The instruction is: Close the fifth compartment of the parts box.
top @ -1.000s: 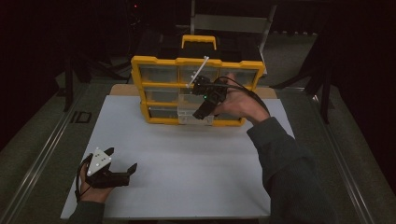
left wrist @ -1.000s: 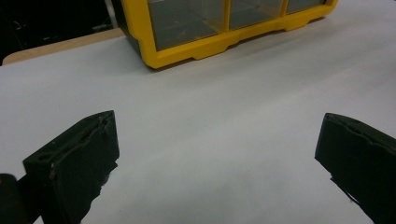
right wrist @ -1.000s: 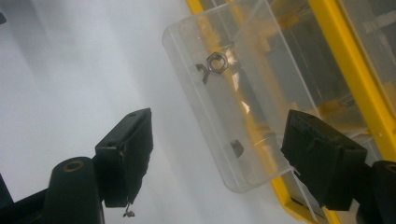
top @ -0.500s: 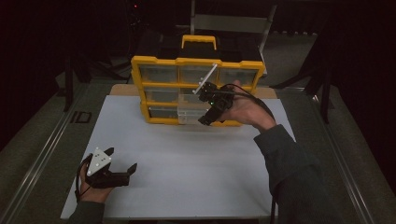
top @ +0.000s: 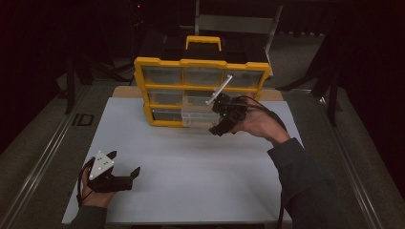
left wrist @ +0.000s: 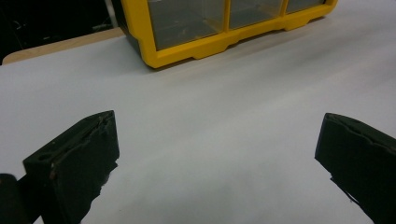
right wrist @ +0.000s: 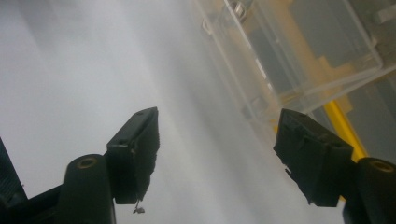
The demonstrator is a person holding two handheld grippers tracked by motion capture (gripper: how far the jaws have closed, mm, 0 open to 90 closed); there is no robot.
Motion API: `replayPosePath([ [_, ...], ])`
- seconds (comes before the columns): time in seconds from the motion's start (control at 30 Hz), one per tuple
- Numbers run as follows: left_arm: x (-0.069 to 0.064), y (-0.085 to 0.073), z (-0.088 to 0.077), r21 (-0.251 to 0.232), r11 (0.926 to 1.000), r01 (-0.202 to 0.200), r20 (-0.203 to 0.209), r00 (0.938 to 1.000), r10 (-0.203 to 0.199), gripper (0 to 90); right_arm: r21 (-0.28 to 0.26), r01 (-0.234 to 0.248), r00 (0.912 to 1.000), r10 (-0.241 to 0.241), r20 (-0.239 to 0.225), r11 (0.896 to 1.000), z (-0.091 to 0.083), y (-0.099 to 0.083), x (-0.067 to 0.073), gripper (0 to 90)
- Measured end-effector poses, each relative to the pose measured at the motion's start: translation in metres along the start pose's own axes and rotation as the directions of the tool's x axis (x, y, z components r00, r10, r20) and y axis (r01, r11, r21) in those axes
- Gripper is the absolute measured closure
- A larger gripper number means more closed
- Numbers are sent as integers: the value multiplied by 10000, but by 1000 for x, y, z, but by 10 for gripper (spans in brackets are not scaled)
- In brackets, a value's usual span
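Note:
A yellow drawer cabinet (top: pixel 200 63) with clear drawers and a top handle stands at the far side of the white table (top: pixel 191 167). Two clear drawers (top: pixel 196 117) in its middle column are pulled out. My right gripper (top: pixel 217 130) hovers just right of those drawers and points down at the table. In the right gripper view its jaws (right wrist: pixel 217 144) are open and have just been closing, with nothing between them and a clear drawer (right wrist: pixel 299 60) beyond. My left gripper (top: pixel 125 162) rests open at the near left, its jaws (left wrist: pixel 217 154) wide over bare table, the cabinet (left wrist: pixel 187 49) ahead.
Metal rails (top: pixel 43 157) run along both sides of the table. A grey chair frame (top: pixel 234 21) stands behind the cabinet. A small black tag (top: pixel 82 119) lies left of the white sheet. The person's right sleeve (top: pixel 310 186) covers the near right corner.
The right hand has slid to the right and down, from in front of the middle drawers to just right of them. The left hand has stayed put.

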State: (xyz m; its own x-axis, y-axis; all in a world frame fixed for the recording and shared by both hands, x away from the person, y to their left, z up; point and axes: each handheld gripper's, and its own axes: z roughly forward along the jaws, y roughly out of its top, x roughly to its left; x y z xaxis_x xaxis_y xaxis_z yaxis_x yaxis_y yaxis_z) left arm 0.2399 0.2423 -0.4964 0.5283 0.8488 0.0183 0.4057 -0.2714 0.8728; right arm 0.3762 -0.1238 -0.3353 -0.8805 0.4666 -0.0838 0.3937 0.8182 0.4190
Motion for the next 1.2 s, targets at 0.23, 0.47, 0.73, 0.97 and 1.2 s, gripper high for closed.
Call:
replayPosePath([
  [0.23,0,0,0,8,10000,-10,23,10000,10,3,-264,-149,9999,148,-41,9995,0,-13,2,405],
  [0.47,0,0,0,13,10000,-14,21,10000,14,5,-594,-193,9996,204,174,9980,8,-25,4,516],
  [0.73,0,0,0,12,10000,-19,22,10000,19,5,-1206,-507,9942,616,884,9914,21,-33,1,672],
  [0.97,0,0,0,15,10000,-19,16,10000,19,5,-1770,-536,9914,736,1081,9828,27,-38,4,891],
  [1.2,0,0,0,18,10000,-9,23,10000,9,5,-2050,-715,9888,963,1140,9761,35,-39,3,900],
])
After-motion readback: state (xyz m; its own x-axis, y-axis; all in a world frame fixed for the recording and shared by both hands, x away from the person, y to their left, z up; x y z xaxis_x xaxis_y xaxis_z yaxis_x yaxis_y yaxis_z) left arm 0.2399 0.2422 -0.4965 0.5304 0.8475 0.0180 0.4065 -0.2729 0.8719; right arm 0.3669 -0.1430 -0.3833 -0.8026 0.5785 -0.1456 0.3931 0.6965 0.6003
